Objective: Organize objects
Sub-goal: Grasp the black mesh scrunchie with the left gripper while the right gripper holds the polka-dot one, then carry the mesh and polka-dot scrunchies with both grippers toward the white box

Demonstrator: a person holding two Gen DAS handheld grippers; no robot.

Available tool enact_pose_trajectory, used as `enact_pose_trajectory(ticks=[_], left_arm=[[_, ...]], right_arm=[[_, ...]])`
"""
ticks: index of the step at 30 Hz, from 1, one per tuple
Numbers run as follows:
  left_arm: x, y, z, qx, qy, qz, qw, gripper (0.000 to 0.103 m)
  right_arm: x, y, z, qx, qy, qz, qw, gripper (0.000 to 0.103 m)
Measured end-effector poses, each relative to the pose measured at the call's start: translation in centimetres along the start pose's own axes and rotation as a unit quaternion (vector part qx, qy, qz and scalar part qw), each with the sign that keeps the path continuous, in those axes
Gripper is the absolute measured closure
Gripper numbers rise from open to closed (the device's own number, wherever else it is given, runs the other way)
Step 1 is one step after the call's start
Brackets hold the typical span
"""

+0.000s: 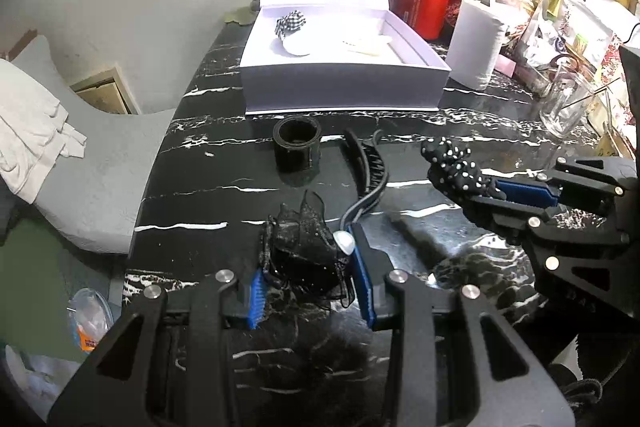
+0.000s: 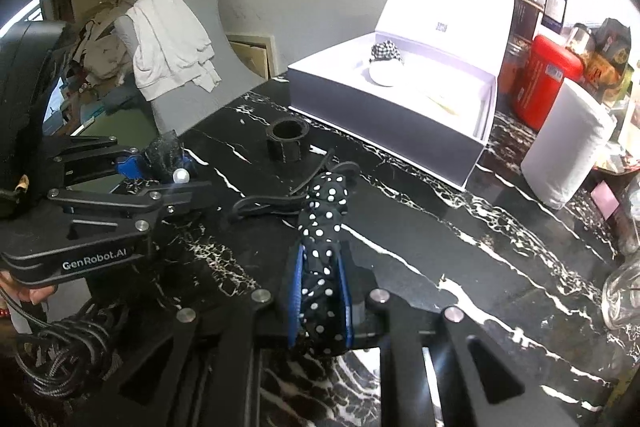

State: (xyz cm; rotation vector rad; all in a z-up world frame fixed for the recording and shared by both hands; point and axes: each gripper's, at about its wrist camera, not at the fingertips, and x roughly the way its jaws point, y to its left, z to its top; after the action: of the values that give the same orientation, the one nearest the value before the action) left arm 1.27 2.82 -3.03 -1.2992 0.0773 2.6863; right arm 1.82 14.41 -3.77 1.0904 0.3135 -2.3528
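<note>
You have both tools loaded: your left gripper (image 1: 308, 291) is clamped on the black lace hair bow (image 1: 304, 247) with its pearl bead, and your right gripper (image 2: 320, 301) is squeezed tight on the polka-dot scrunchie (image 2: 322, 239), both just above the black marble table (image 1: 460, 131). The open white box (image 1: 344, 87) sits at the far side, already holding a checked scrunchie (image 1: 291, 21) and a white round piece. Carry each load high enough to clear the near wall, and pass over the black cylinder (image 1: 297, 147) and the black hair claw (image 1: 370, 163) lying in between. Keep the two tools apart so the trailing fabric does not tangle. Release only once each is over bare box floor, clear of what lies there, and mind the paper roll (image 1: 476, 43) on the right
</note>
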Motion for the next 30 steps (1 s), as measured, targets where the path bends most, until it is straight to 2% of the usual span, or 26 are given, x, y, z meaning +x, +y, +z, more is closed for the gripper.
enact_pose_trajectory(ticks=[14, 24, 30], left_arm=[[-1.0, -1.8, 1.8, 0.000, -0.018, -0.011, 0.9998, 0.069], [0.8, -2.1, 5.2, 0.013, -0.013, -0.013, 0.9997, 0.069], [2.3, -1.7, 6.8, 0.016, -0.005, -0.016, 0.9997, 0.069]], right_arm=[[-2.0, -0.8, -0.3, -0.005, -0.010, 0.004, 1.000, 0.088], [-1.2, -2.6, 0.6, -0.004, 0.007, 0.010, 1.000, 0.088], [-0.5, -3.6, 1.9, -0.002, 0.000, 0.017, 1.000, 0.088]])
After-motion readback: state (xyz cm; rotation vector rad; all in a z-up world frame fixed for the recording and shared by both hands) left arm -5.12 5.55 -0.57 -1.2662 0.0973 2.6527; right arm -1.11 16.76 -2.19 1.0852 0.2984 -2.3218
